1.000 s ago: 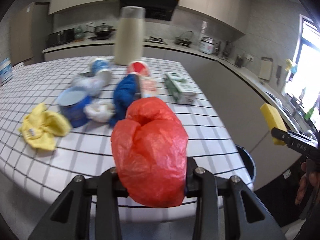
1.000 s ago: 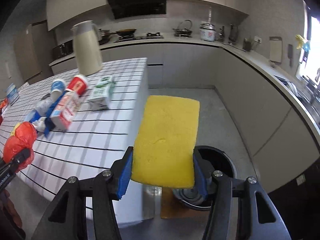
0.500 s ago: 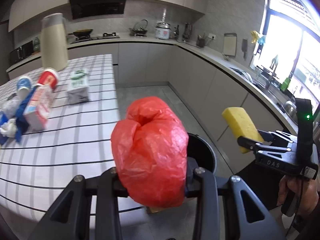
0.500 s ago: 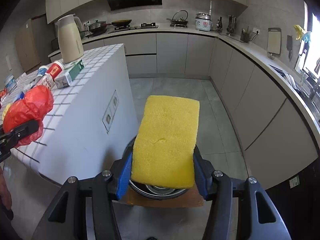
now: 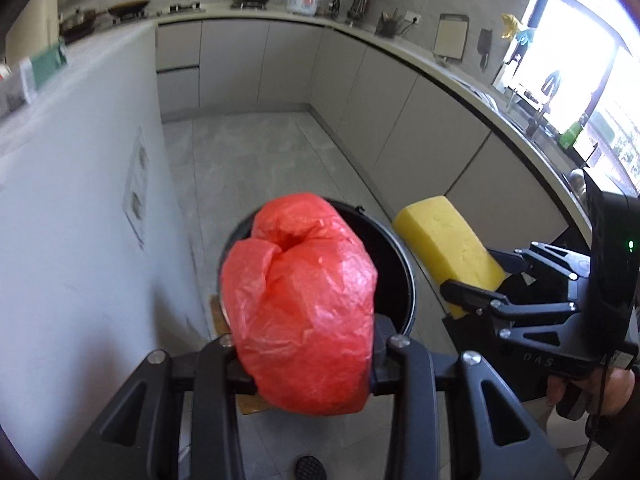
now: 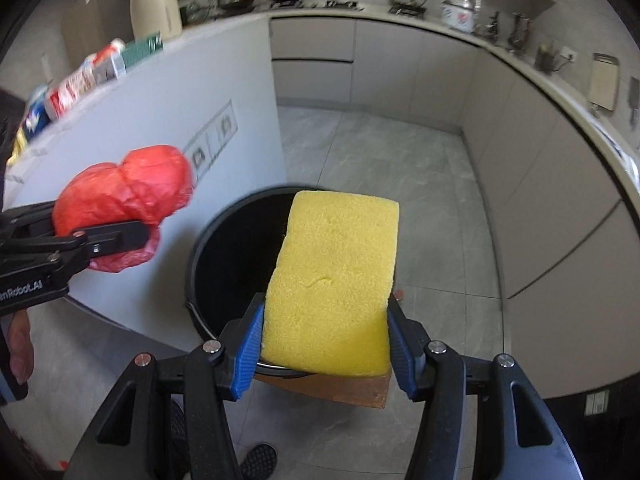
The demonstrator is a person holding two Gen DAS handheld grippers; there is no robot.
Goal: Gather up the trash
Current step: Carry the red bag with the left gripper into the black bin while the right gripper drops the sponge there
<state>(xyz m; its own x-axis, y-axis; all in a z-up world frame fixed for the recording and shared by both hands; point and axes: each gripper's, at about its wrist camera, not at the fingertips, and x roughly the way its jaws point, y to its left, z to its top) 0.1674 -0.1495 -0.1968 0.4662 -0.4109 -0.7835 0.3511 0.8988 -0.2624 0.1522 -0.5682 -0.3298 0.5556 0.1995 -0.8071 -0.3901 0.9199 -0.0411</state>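
My left gripper (image 5: 304, 356) is shut on a crumpled red plastic bag (image 5: 300, 312) and holds it above the near-left rim of a black round bin (image 5: 396, 264) on the floor. The bag also shows in the right wrist view (image 6: 124, 200). My right gripper (image 6: 324, 344) is shut on a yellow sponge (image 6: 336, 284) and holds it over the near-right part of the same bin (image 6: 232, 248). The sponge shows in the left wrist view (image 5: 448, 240), just right of the bin.
The white island side wall (image 5: 72, 216) stands just left of the bin. Cartons and other items (image 6: 80, 80) lie on its top, with a beige jug (image 6: 154, 4). Grey cabinets (image 6: 532, 184) line the back and right. A wooden board (image 6: 344, 388) lies under the bin.
Both grippers have swung away from the island top and dropped down towards the floor bin. They now sit over it, side by side. Both grips are unchanged.
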